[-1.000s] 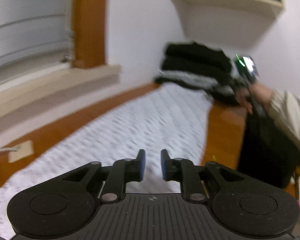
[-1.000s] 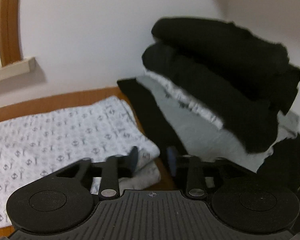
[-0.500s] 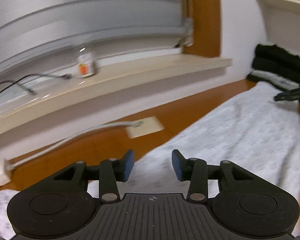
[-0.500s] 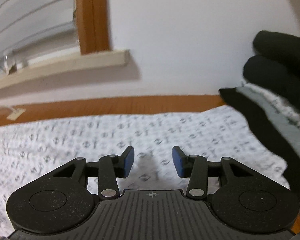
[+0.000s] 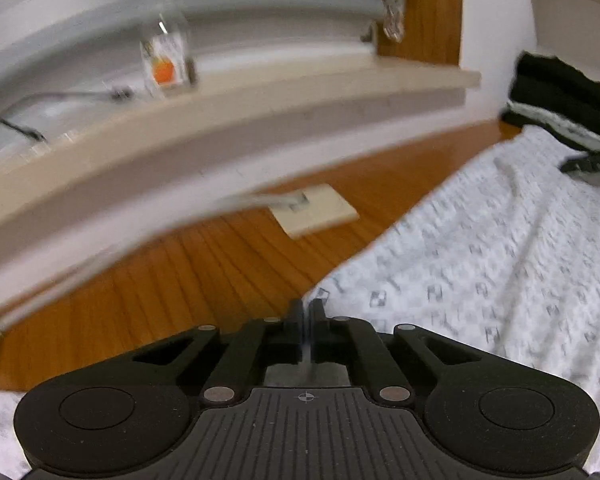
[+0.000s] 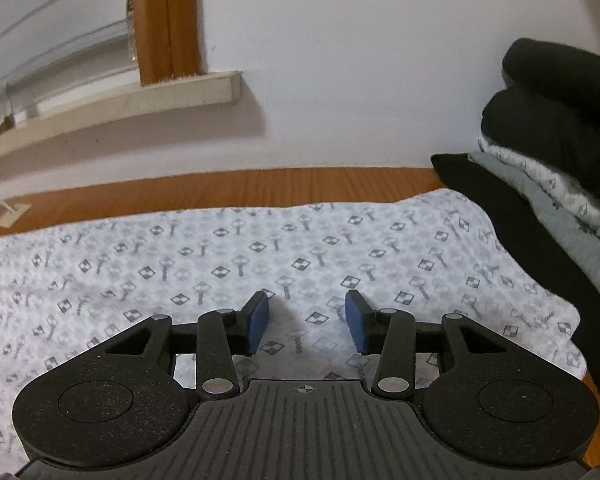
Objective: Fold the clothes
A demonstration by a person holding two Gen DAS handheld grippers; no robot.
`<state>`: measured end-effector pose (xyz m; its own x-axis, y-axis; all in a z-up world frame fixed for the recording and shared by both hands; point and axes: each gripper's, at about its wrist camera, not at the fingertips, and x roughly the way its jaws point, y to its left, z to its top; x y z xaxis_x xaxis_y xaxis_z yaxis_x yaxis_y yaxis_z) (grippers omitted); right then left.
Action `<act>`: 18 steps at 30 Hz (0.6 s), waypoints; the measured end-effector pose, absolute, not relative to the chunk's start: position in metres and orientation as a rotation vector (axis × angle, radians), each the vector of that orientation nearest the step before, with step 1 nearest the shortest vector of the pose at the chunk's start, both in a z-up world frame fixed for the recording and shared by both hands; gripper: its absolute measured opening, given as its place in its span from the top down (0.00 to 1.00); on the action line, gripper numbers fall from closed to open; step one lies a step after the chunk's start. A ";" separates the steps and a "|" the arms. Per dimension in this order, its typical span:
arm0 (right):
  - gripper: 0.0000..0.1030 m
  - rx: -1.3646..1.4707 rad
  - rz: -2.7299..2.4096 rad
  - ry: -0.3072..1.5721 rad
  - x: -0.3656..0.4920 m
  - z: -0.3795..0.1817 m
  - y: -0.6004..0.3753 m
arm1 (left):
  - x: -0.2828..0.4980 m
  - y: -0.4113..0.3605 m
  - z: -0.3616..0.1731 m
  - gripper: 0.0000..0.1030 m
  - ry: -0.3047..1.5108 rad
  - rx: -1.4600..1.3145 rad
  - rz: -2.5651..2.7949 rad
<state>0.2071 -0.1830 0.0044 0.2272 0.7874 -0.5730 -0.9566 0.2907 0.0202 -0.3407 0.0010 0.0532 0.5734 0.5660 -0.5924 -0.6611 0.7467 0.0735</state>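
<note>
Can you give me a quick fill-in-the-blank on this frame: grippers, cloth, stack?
1. The left gripper is ____ on the edge of the patterned cloth.
2. The right gripper is ____ above the cloth.
3. The top garment of the stack is ____ in colour.
4. The cloth lies on a ____ surface.

Missing: shut; open; black; wooden
</note>
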 end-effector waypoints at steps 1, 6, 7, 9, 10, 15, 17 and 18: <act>0.58 -0.385 1.235 0.529 0.205 0.004 -0.182 | -0.343 0.000 0.060 0.97 0.597 -0.151 0.752; 0.58 -0.369 1.238 0.543 0.208 0.005 -0.182 | -0.352 0.006 0.072 0.83 0.615 -0.098 0.890; 0.58 -0.372 1.237 0.541 0.207 0.005 -0.182 | -0.365 0.010 0.077 0.79 0.600 -0.123 0.923; 0.57 -0.377 1.235 0.538 0.207 0.006 -0.182 | -0.400 0.015 0.085 0.67 0.567 -0.169 0.999; 0.57 -0.378 1.235 0.538 0.206 0.006 -0.182 | -0.419 0.016 0.089 0.58 0.550 -0.189 1.038; 0.57 -0.374 1.235 0.541 0.207 0.006 -0.182 | -0.500 0.023 0.090 0.47 0.561 -0.283 1.181; 0.56 -0.374 1.234 0.541 0.207 0.007 -0.181 | -0.518 0.027 0.080 0.46 0.599 -0.326 1.200; 0.56 -0.373 1.234 0.542 0.207 0.007 -0.181 | -0.524 0.029 0.075 0.46 0.613 -0.344 1.203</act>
